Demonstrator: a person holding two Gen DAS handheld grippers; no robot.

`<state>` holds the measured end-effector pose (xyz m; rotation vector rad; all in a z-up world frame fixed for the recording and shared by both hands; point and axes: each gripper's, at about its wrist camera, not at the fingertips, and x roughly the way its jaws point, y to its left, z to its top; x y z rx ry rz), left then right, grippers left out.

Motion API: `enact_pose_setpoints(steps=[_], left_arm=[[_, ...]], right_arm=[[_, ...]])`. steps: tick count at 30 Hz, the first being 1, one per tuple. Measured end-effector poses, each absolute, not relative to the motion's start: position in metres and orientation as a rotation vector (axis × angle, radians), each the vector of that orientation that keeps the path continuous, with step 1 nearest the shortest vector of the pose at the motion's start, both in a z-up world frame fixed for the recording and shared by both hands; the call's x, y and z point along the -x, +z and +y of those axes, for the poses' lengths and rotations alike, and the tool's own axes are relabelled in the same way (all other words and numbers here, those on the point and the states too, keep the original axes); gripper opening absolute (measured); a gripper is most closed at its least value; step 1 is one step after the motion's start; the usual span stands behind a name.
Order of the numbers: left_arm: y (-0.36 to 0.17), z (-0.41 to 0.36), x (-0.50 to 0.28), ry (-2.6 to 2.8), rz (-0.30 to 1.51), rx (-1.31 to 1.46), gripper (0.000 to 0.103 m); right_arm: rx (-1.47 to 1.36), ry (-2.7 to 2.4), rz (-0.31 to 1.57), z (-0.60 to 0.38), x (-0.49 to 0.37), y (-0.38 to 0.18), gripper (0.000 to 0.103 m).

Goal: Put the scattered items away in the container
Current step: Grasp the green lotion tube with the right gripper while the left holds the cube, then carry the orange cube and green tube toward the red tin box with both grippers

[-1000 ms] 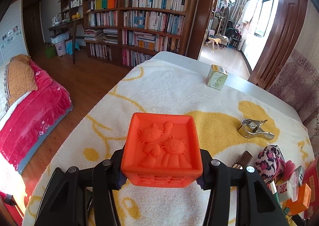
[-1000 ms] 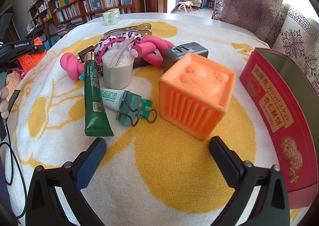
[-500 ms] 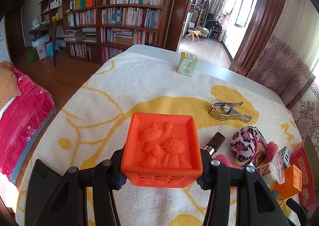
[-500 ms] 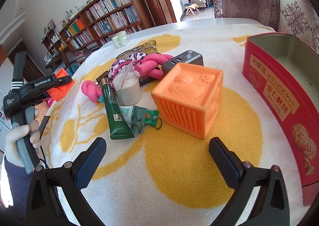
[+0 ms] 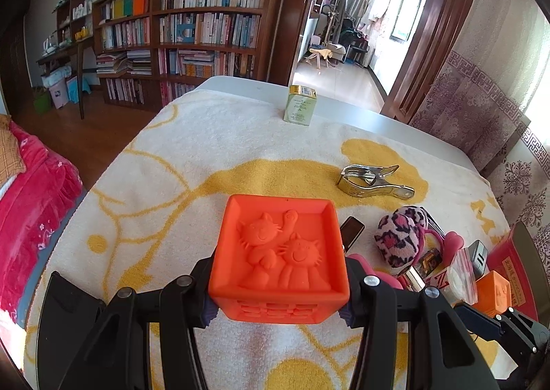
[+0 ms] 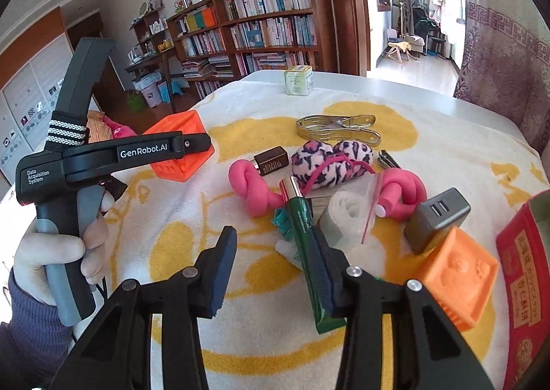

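At the left of the right wrist view, a gloved hand (image 6: 51,249) holds the left gripper (image 5: 278,290), squeezed tight on a bright orange cat block (image 5: 280,259). Low in the middle, the right gripper (image 6: 275,266) has just been closing; its jaws are part open, with nothing between them. A green tube (image 6: 309,252) lies just behind its right finger. A red tin (image 6: 526,290) stands at the right edge.

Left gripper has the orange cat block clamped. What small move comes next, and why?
Probably carry the orange cat block in the left gripper rightward toward the red tin: the block is gripped above the towel, and the tin stands open at the far right, beyond the clutter.
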<state>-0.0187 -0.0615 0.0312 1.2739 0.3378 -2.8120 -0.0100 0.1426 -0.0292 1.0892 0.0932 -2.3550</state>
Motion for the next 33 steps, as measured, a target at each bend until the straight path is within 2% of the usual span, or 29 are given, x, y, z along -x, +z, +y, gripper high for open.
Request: enact_pose_setpoints(steps=[4, 6, 13, 33], left_arm=[[0.032, -0.062, 0.018, -2.816, 0.345, -1.281, 0.054], [0.032, -0.062, 0.018, -2.816, 0.351, -1.287, 0.054], [0.032, -0.053, 0.016, -2.835, 0.322, -1.292, 0.054], [0.032, -0.037, 0.012, -2.828, 0.179, -1.249, 0.054]], right_arm=[[-1.148, -2.361, 0.126, 0.14, 0.033, -0.042, 0.036], [-1.185, -2.348, 0.091, 0.145, 0.04, -0.051, 0.023], [-1.207, -2.343, 0.048, 0.15, 0.042, -0.061, 0.02], [-1.032, -2.399, -0.118, 0.17, 0.017, -0.022, 0.02]])
